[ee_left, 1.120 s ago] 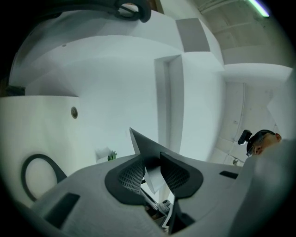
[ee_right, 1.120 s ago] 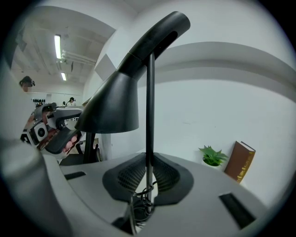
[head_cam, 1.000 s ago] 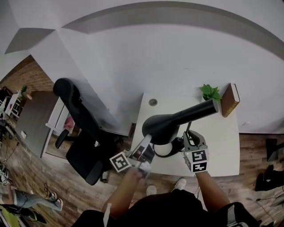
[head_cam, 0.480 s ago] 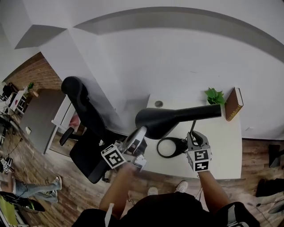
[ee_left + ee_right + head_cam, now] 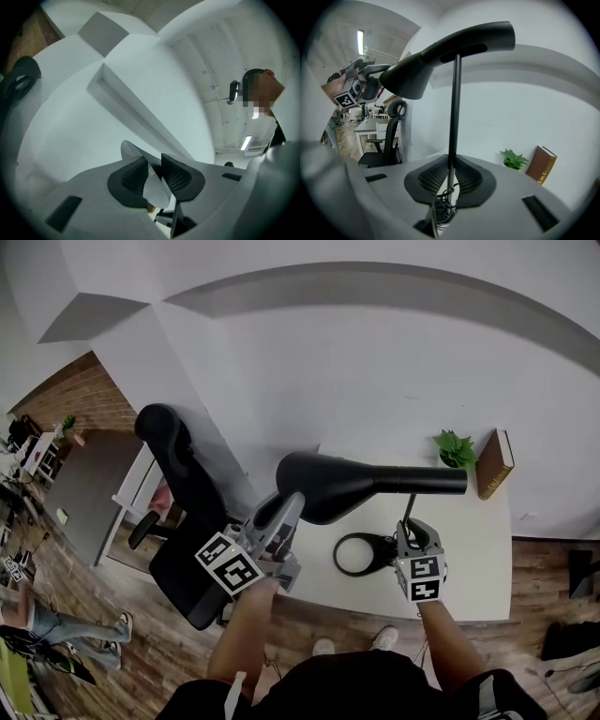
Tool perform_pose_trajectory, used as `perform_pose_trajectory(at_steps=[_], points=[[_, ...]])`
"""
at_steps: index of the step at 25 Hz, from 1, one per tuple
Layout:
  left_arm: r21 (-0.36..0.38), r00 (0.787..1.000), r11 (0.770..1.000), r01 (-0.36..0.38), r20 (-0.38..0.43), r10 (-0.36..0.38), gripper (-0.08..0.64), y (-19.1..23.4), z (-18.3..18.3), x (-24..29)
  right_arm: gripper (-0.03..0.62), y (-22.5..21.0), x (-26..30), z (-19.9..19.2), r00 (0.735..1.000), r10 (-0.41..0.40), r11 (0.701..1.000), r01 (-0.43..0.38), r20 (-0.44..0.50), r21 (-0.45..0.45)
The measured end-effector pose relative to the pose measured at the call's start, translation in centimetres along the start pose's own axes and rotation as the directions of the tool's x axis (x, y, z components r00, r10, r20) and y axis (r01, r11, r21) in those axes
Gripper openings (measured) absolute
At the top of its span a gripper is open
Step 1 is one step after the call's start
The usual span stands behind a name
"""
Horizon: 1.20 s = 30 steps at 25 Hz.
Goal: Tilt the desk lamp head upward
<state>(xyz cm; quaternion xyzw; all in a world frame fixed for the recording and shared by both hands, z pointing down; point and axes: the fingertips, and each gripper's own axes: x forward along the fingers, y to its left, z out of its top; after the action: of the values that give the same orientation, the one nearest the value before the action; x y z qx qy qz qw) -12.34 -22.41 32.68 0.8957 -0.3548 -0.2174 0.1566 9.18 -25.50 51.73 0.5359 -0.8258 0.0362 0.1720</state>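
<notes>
The black desk lamp stands on the white desk (image 5: 469, 554), its round base (image 5: 361, 554) near the front edge. Its head (image 5: 323, 486) and long arm lie about level above the desk. My left gripper (image 5: 284, 514) is shut on the rim of the lamp head; in the left gripper view the pale inside of the shade (image 5: 152, 190) is pinched between the pads. My right gripper (image 5: 409, 527) is shut on the thin upright stem (image 5: 453, 117) just above the base. From the right gripper view, the lamp head (image 5: 412, 75) shows high at left.
A black office chair (image 5: 178, 484) stands left of the desk, close to my left arm. A small green plant (image 5: 454, 446) and a brown book (image 5: 493, 463) sit at the desk's back right against the white wall. Wooden floor lies below.
The lamp head has swung up from pointing down at the desk to about level. My left gripper rose and moved left with it. The right gripper has stayed on the stem.
</notes>
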Motion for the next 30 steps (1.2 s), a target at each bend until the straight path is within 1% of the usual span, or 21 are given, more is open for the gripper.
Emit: perform_pose_trajectory(at_steps=[3,7,9,15,22,26,30], points=[[0.075,1.0,0.997,0.0,-0.005,0.0,0.082,-0.7,1.3,0.4,0.041,0.1,0.0,0.1,1.0,-0.001,1.0,0.001,0.003,-0.003],[0.162,1.0,0.987,-0.005,-0.003,0.005,0.086,-1.8,2.7,0.9,0.041,0.1,-0.1,0.1,1.0,-0.023,1.0,0.023,0.007,-0.01],[0.192,1.0,0.981,-0.011,0.011,0.009,0.086,-2.3,3.3,1.2,0.041,0.1,-0.1,0.1,0.999,-0.034,0.999,0.034,0.01,-0.014],[0.253,0.999,0.967,-0.023,0.053,0.01,0.084,-3.9,5.2,2.3,0.041,0.2,-0.1,0.0,0.999,-0.046,0.999,0.046,0.01,-0.022],[0.371,0.997,0.928,-0.03,0.074,0.003,0.084,-6.7,7.5,4.1,0.043,0.2,-0.2,0.0,0.997,-0.07,0.996,0.071,0.007,-0.051],[0.418,0.996,0.908,-0.022,0.088,-0.016,0.083,-8.3,8.5,5.3,0.043,0.1,-0.1,0.2,0.996,-0.089,0.994,0.088,-0.003,-0.069],[0.45,0.995,0.893,-0.002,0.085,-0.041,0.081,-9.9,9.1,6.5,0.043,0.1,-0.3,0.4,0.994,-0.11,0.99,0.109,-0.006,-0.089]])
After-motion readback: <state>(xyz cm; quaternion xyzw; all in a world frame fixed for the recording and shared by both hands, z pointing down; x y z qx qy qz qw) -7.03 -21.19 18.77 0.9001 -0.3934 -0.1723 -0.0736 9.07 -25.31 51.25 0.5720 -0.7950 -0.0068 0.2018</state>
